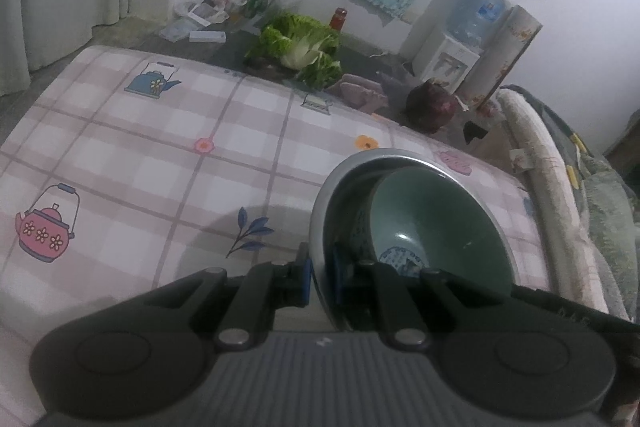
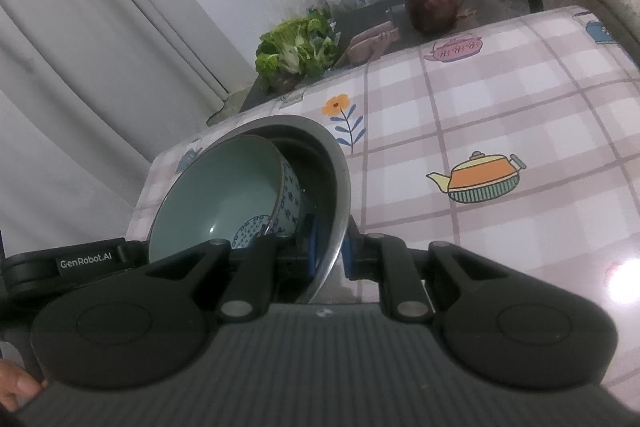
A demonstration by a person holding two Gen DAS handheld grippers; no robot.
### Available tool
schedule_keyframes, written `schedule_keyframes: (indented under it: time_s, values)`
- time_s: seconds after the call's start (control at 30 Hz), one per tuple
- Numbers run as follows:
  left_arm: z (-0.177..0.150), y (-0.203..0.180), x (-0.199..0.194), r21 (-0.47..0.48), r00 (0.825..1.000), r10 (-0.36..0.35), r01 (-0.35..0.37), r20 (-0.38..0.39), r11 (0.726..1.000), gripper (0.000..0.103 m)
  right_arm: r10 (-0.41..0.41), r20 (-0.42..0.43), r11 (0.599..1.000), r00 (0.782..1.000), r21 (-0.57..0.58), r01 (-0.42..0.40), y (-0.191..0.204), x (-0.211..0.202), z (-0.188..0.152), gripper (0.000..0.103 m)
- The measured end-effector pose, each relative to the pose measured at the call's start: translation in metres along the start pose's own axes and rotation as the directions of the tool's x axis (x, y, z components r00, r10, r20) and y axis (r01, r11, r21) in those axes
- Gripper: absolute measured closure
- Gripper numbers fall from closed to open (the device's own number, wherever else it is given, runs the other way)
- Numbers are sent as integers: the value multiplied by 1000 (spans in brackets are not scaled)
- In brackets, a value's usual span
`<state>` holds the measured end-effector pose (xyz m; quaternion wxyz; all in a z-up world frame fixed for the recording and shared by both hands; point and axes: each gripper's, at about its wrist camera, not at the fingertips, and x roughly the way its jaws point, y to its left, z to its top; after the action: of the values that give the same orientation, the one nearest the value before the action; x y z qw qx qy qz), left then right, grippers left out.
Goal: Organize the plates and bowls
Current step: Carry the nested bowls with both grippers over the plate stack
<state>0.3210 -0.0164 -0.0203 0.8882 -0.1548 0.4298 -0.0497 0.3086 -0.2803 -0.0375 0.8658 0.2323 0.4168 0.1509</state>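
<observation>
small bowl (image 1: 432, 223) tilted inside metal bowl (image 1: 320, 211), above checked tablecloth (image 1: 160, 131); leafy greens (image 1: 300, 47) beyond table's far edge

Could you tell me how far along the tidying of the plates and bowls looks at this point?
Done: the green ceramic bowl already sits tilted inside the metal bowl. In hand: the left gripper and right gripper each pinch the metal bowl's rim on opposite sides, above the checked tablecloth. Left: setting the stack down; no plates are in view.

Two nested bowls: one metal bowl (image 1: 320, 203), one green ceramic bowl (image 1: 432, 219); two claws.
</observation>
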Motion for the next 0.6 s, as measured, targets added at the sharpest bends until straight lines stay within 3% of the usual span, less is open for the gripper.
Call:
schedule_keyframes:
  time_s: [0.33,0.6]
  values:
    - [-12,-8,-34,1,999,-41,41,22,999,93,0,33,1000,999,24,-1,7,-40,-14,90]
    - [-39,-5,-67,11,997,-67,67,33,998,93,-6,62,999,998,33,4,18,-80,-46,90]
